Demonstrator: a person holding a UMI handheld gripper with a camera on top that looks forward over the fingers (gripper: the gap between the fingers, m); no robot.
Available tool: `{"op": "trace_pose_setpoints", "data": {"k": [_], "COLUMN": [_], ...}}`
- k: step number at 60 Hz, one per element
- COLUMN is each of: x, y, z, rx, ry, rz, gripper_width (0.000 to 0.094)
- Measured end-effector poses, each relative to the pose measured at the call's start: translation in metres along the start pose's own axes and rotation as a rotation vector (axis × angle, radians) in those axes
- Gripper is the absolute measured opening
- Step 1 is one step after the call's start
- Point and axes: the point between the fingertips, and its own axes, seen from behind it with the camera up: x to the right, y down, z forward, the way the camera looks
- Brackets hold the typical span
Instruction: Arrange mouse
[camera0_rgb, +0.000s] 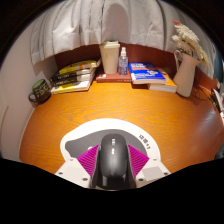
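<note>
Mouse (112, 158), dark grey, sits gripped between the jaws, both purple pads (90, 160) pressing its sides above a wooden tabletop (110, 108). Stacked books (74, 76) and a water bottle (123, 62) stand well beyond.

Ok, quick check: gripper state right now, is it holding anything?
Gripper: shut on the mouse, both pink pads pressing its sides, above the white mouse mat on the wooden table.

A dark mouse (112, 158) sits low in the frame, clamped between the gripper (112, 160) pads, above a wooden table (110, 105).
</note>
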Motion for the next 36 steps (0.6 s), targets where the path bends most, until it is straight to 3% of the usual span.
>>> {"op": "trace_pose_setpoints", "data": {"k": [5, 10, 12, 20, 28, 36], "x": [-0.001, -0.014, -0.018, -0.015, -0.012, -0.006], "y": [0.0, 0.0, 0.0, -0.009, -0.033, -0.059], "z": [0.0, -0.001, -0.002, -0.025, -0.076, -0.146], "rx": [-0.011, -0.025, -0.034, -0.022, 0.048, 0.146], "ry": [-0.002, -0.043, -0.052, -0.022, 0.006, 0.035], "rz": [-0.006, -0.007, -0.007, -0.041, -0.023, -0.005], "gripper_width": [0.0506, 0.0747, 0.0795, 0.0808, 0.0859, 0.0852]}}
